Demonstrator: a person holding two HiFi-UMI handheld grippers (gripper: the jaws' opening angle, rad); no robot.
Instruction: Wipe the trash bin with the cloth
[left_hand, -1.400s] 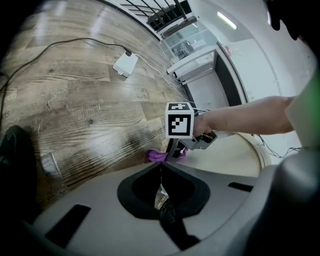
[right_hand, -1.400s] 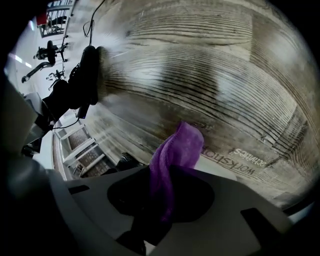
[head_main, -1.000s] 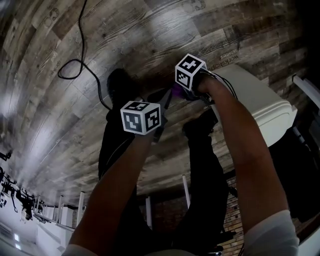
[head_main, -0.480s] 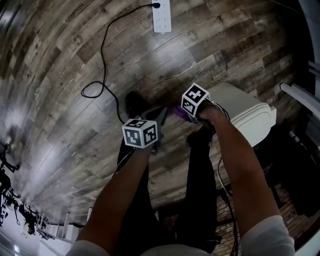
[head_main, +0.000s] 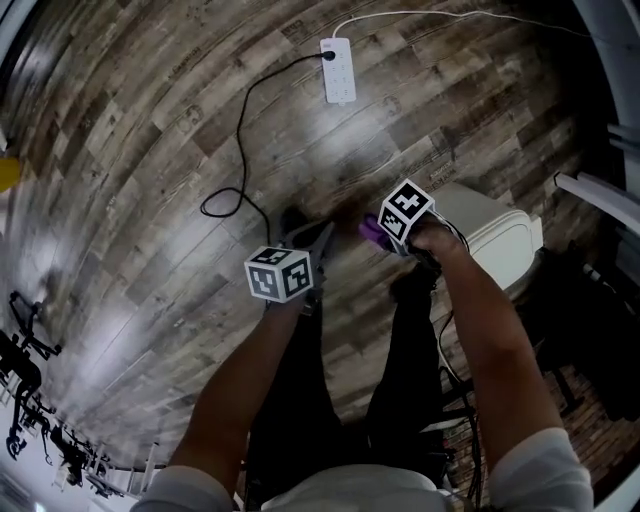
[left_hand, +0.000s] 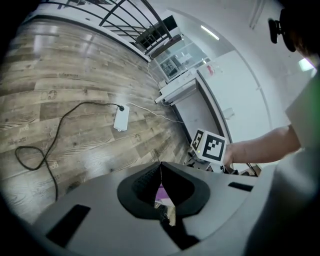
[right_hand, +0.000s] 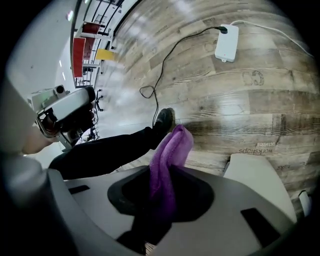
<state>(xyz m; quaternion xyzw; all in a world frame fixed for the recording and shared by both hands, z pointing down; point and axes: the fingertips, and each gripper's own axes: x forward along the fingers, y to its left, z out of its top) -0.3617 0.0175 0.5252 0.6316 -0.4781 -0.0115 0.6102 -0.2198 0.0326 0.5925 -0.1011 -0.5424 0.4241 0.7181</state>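
Two tools | left tool (left_hand: 161, 169) pressed together | right tool (right_hand: 162, 172) pinching cloth (right_hand: 172, 145) | trash bin (head_main: 492, 232) beside | power strip (head_main: 338, 70), cable (head_main: 241, 150) beyond

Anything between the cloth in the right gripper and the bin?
Nothing: in the right gripper view only bare wood floor shows between the purple cloth held by the right gripper and the white trash bin.

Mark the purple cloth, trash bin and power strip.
purple cloth (right_hand: 170, 155): right gripper view, bunched fold above the jaws.
trash bin (head_main: 492, 232): head view, white lid.
power strip (head_main: 338, 68): head view, middle of its casing.
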